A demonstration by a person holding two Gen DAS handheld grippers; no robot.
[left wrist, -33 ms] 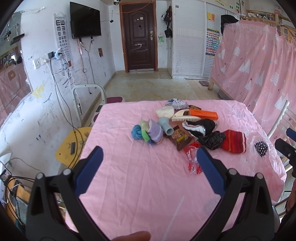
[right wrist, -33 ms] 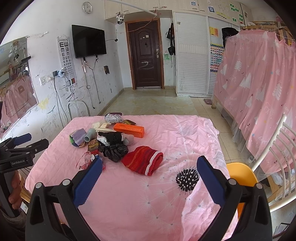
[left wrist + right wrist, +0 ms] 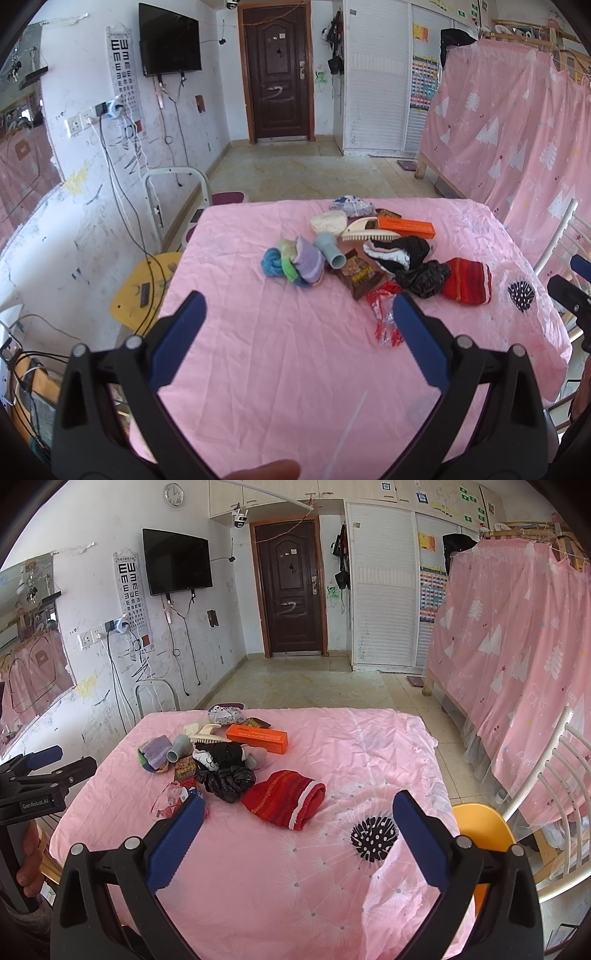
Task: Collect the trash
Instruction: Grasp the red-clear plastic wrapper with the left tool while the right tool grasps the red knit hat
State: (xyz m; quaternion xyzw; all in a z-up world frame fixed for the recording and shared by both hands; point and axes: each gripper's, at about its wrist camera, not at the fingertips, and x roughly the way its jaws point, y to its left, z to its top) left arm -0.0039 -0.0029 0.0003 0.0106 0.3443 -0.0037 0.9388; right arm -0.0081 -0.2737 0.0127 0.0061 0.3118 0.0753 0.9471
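On the pink tabletop [image 3: 258, 350], the red-and-clear wrapper [image 3: 384, 317] lay just ahead-right of the left hand-held gripper [image 3: 295, 321], long axis running away from it (probably the first trash to take). Both it and the right hand-held gripper [image 3: 298, 829] gaped wide, empty; the left was nearer.

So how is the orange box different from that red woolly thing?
The orange box is long, stiff and straight-edged, while the red knitted hat is soft and crumpled. The box is plain orange; the hat has stripes and a white edge. The box lies at the far side of the pile, and the hat lies nearer the right gripper. Both rest on the pink tablecloth, touched by no gripper.
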